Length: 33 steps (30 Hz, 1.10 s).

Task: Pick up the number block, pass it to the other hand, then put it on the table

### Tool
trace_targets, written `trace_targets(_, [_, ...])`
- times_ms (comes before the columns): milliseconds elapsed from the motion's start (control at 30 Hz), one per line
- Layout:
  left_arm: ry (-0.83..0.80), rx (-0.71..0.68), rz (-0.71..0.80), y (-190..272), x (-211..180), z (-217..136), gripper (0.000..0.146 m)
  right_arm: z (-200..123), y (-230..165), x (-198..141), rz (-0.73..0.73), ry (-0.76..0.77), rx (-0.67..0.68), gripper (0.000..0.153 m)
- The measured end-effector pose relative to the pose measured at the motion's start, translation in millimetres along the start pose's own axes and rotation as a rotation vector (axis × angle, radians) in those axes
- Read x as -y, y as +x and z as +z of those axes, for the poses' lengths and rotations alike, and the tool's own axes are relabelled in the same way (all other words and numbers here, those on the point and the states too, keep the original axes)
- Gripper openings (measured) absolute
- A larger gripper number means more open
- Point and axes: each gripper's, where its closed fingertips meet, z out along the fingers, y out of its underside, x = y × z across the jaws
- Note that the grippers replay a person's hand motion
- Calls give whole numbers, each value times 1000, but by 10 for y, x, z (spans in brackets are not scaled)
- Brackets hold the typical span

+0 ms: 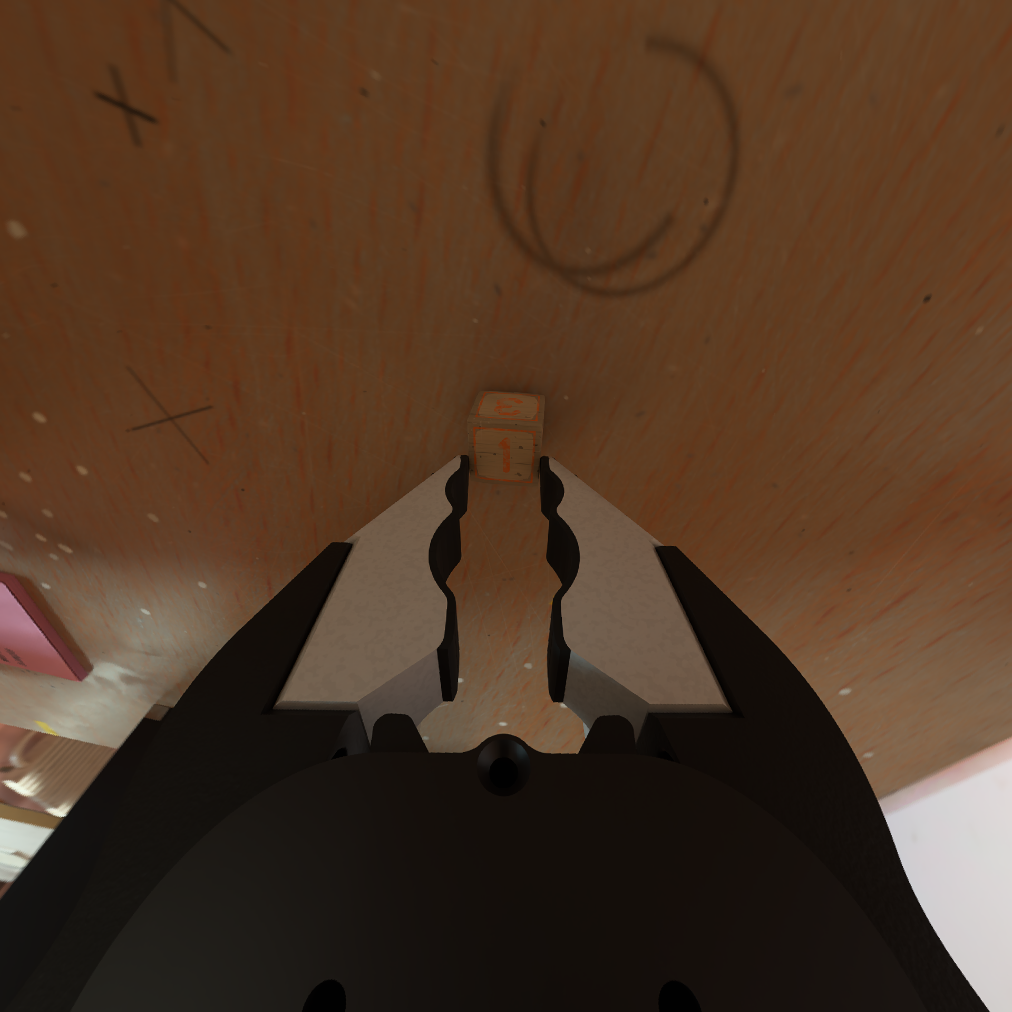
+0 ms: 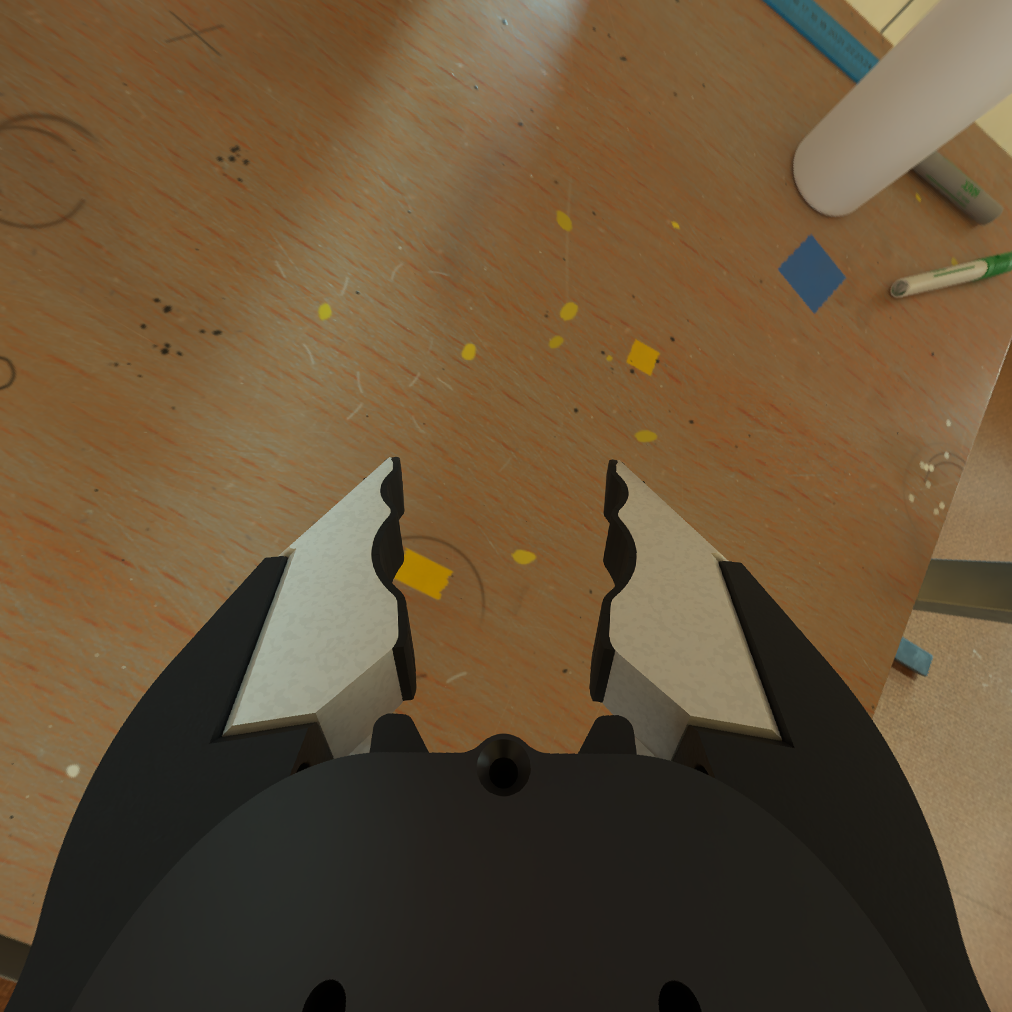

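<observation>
The number block (image 1: 506, 438) is a small pale wooden cube with orange numerals, on the wooden table (image 1: 328, 274). My left gripper (image 1: 504, 465) has narrowed to the block's width, with its fingertips (image 1: 464, 471) pressed on either side of the block's near end. I cannot tell whether the block is lifted off the table. My right gripper (image 2: 504, 465) is open wide and empty, hovering over a paint-flecked part of the table (image 2: 274, 438). The block does not show in the right wrist view.
A pink flat box (image 1: 33, 630) lies at the left. In the right wrist view, a white rounded post (image 2: 903, 109), a grey marker (image 2: 958, 191), a green marker (image 2: 953, 276) and a blue ruler (image 2: 821, 38) are at the far right. The table edge (image 2: 964, 482) runs down the right.
</observation>
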Motion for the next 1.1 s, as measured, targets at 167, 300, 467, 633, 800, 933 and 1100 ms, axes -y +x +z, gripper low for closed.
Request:
trace_targets(167, [432, -188, -233, 56, 370, -507, 26, -89, -269, 213, -94, 115, 28, 72])
trace_targets(300, [1063, -756, -392, 355, 754, -1529, 26, -297, -836, 643, -337, 422, 112, 71])
trace_targets(467, [1305, -1165, -364, 703, 846, -2112, 26, -639, -1554, 1037, -608, 695, 191, 66])
trace_targets(633, [1271, -1259, -271, 1047, 953, -2207, 26, -839, -1894, 1267, -737, 795, 241, 66])
trace_targets(800, [1238, -1279, -226, 1184, 998, -2230, 26, -836, -2055, 1307, -805, 788, 261, 45])
trace_targets(933, [1224, -1296, -227, 1200, 996, -2214, 26, -814, -2058, 1302, -801, 782, 255, 27])
trace_targets(1100, [1316, -1296, -303, 1017, 1007, -2288, 56, -824, -1935, 1281, -786, 783, 236, 28])
